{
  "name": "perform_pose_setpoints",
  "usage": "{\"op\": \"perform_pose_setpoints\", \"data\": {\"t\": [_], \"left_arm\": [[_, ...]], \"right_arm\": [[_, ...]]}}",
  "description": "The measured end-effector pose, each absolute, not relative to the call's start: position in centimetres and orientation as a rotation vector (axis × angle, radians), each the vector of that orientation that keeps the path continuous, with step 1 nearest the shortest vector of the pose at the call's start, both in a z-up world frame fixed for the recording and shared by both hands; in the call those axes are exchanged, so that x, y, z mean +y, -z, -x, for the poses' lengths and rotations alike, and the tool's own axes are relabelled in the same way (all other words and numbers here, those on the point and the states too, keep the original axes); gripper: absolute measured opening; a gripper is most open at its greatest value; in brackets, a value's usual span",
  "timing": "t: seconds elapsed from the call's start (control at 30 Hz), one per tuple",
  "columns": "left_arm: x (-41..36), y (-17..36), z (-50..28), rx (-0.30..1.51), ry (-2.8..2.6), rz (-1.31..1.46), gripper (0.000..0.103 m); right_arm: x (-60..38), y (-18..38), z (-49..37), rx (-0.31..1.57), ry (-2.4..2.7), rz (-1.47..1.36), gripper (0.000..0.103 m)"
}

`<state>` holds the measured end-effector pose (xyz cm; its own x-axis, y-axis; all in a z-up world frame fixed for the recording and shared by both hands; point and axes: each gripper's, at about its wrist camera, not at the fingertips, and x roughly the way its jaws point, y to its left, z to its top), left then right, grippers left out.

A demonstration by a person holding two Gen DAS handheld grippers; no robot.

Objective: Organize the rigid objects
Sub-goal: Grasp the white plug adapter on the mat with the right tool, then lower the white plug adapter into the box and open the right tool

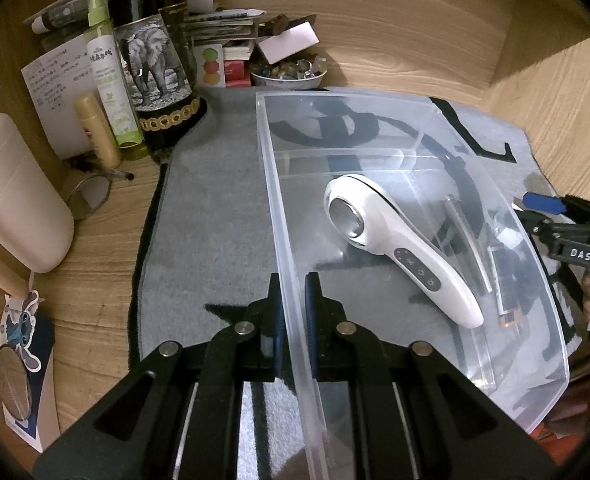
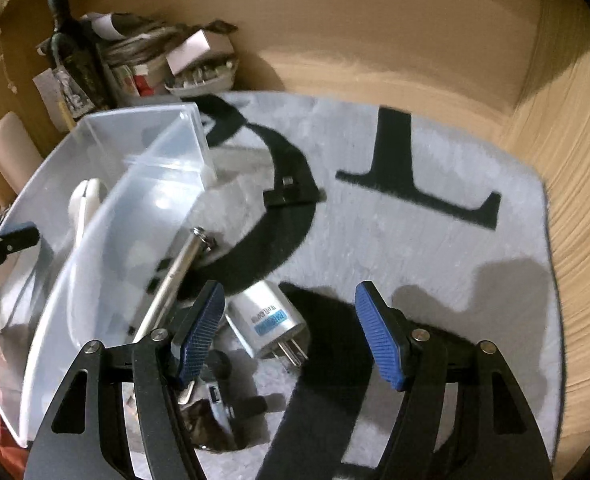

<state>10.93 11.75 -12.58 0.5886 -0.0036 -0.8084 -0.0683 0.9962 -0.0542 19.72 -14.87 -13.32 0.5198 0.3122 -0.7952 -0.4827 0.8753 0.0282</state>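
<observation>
1. Two hand-held grippers are in my hands. My left hand-held gripper (image 1: 293, 292) is closed on the near wall of the clear plastic bin (image 1: 279, 184), one blue pad outside the wall and one inside.
2. The bin stands on a grey rug (image 1: 215, 200) with black lettering, which lies on the wooden desk (image 1: 95, 256).
3. A white handheld device (image 1: 395, 240) with a round metal head and a row of buttons lies inside the bin, handle towards me. A divider separates it from a narrower compartment on the far side of it, where a small dark object lies, too blurred through the plastic to identify.
4. My right hand-held gripper (image 2: 291, 328) stands partly open with nothing pressed between its pads, pointing down at the rug just beside the bin.
5. A silver travel adapter (image 2: 267, 324) with metal prongs lies on the rug between the right fingers, near the left pad.
6. A metal rod (image 2: 175, 276) rests beside the bin's outer wall.
7. A dark bottle (image 1: 151, 52) with an elephant label, a green spray bottle (image 1: 111, 76) and papers crowd the desk's back corner.
</observation>
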Motion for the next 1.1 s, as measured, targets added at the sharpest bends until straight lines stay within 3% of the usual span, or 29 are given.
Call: {"op": "perform_pose_setpoints", "data": {"t": [0.17, 0.3, 0.53, 1.1], "left_arm": [[11.7, 12.5, -10.9, 0.941, -0.042, 0.083, 0.01], [11.7, 12.5, -10.9, 0.941, -0.043, 0.085, 0.01], [11.8, 12.7, -10.9, 0.943, -0.041, 0.09, 0.01], [11.9, 12.3, -10.4, 0.923, -0.03, 0.089, 0.009]], "right_arm": [[-15.2, 14.3, -20.1, 0.942, -0.507, 0.158, 0.062], [-15.0, 14.7, -19.9, 0.961, -0.538, 0.156, 0.04], [-15.0, 14.2, -19.4, 0.927, -0.533, 0.159, 0.036], [-13.3, 7.3, -17.1, 0.723, -0.568, 0.173, 0.034]]}}
